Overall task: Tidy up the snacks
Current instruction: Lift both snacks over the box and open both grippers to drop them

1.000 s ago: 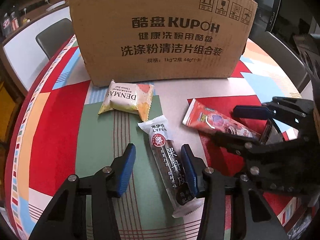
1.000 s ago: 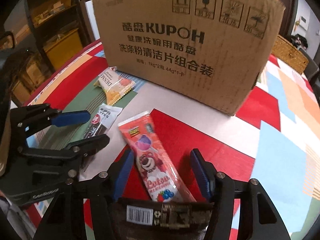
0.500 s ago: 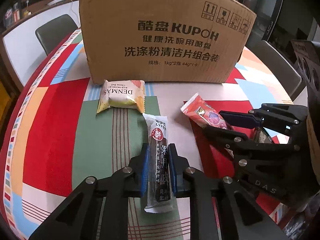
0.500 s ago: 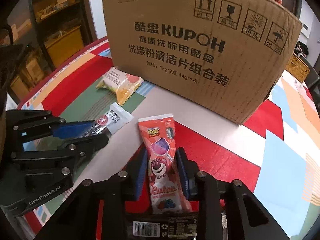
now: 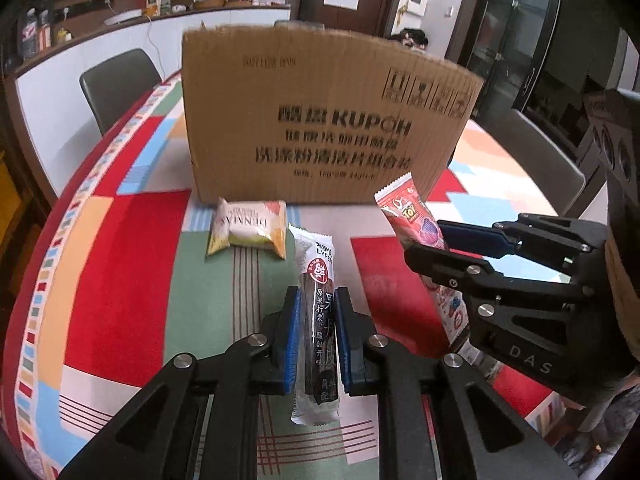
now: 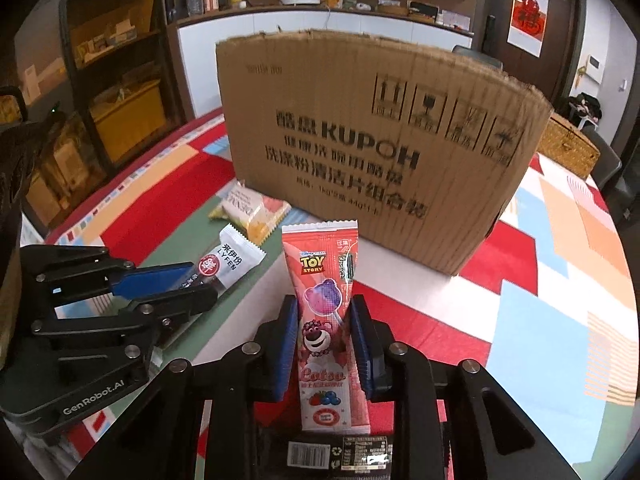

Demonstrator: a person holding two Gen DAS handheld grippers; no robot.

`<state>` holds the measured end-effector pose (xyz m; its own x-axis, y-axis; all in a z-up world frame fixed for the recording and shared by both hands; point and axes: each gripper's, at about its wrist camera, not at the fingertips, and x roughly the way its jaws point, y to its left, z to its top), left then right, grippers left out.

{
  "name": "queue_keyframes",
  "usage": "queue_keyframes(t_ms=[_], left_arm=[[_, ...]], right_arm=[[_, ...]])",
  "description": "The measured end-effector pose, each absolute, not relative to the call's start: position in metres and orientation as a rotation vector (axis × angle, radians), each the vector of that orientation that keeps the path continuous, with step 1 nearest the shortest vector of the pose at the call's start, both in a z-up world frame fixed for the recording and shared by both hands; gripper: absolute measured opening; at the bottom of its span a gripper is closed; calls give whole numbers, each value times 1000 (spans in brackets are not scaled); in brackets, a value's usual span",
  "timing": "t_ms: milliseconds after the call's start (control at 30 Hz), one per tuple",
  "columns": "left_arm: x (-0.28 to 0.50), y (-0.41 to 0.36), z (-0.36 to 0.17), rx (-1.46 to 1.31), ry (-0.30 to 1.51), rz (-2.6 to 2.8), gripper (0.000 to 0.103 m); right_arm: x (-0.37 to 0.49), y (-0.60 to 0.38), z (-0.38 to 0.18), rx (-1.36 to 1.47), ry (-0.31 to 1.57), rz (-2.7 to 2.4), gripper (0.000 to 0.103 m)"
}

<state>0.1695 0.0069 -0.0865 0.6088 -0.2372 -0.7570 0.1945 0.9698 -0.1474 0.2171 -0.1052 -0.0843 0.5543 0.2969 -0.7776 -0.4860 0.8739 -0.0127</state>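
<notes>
Snacks in both our grippers, before the box (image 5: 320,120).
Left gripper (image 5: 317,334) clamps our dark bar (image 5: 320,320); right gripper (image 6: 325,340) clamps the pink pouch (image 6: 324,320); yellow packet (image 5: 250,229) lies on the table (image 5: 120,264).

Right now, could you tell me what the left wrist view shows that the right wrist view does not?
Only the left wrist view shows the grey chair behind the table. Only the right wrist view shows the wicker basket beside the cardboard box and the barcoded black packet at the bottom edge. Both show the left gripper shut on the dark fruit-leather bar, the right gripper shut on the Toy Story packet, and the Denmas packet.
</notes>
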Motion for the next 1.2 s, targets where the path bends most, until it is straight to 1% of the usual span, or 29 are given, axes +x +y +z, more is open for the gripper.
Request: queue_keyframes(t_ms=[267,867,1200], left_arm=[[160,13,-50,-71,776,-251,18],[174,10,35,-47,544,-271,17],[190,7,69,-5,465,-261,18]], right_arm=[[215,-105,-58,-209,804,463,27],[217,-124,21,-109,605,414,27],[227,-128,56,-87,527,388,27]])
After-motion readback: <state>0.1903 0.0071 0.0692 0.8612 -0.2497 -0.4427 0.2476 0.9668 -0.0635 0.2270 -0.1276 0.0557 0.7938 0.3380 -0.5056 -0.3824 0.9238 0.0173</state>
